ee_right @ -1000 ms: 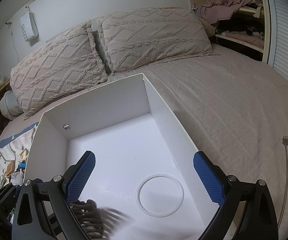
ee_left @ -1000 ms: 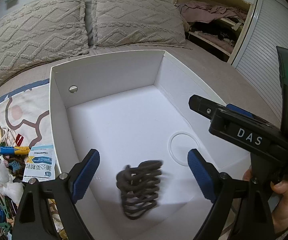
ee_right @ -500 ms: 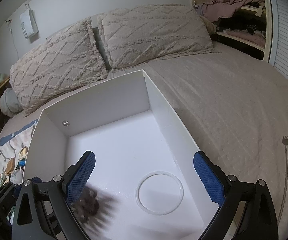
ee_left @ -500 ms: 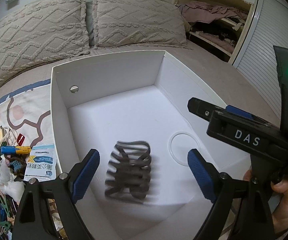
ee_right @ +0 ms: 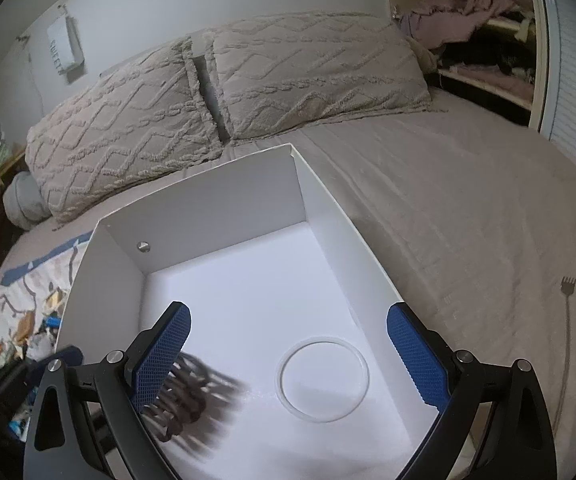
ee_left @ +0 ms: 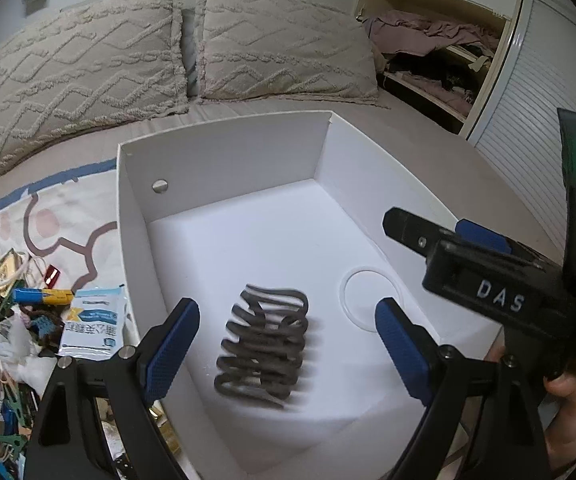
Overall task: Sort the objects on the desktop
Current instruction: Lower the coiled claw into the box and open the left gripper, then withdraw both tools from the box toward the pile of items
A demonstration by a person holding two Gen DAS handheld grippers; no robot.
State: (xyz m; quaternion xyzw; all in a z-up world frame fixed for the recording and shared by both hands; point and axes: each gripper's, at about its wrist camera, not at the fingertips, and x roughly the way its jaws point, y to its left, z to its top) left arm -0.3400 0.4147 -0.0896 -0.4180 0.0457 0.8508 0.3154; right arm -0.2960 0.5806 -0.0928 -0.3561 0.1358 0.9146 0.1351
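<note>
Left wrist view: the left gripper (ee_left: 283, 348) hangs with its blue-padded jaws spread wide and nothing between them, above the near end of the open white cardboard box (ee_left: 223, 152). The dark brown wavy plastic hair claw (ee_left: 263, 346) is blurred, so whether it rests on the box floor or is just short of it cannot be told. It lies near the front of the box, left of the thin white ring (ee_left: 371, 294) on the same floor. The step in hand looks like the release of the claw into the box. To do it well, I would keep the jaws wide and lift straight up clear of the box walls, then swing left of the box to the heap of small mixed clutter (ee_left: 27, 328) on the patterned cloth, where a white and blue printed sachet (ee_left: 93, 328) leans by the box wall.

Right wrist view: the right gripper (ee_right: 288, 354) is likewise spread wide and holds nothing, poised over the box's front right part. The claw shows as a ribbed, looping brown shape, smeared, partly behind the left blue pad. The ring sits right of it, apart.
</note>
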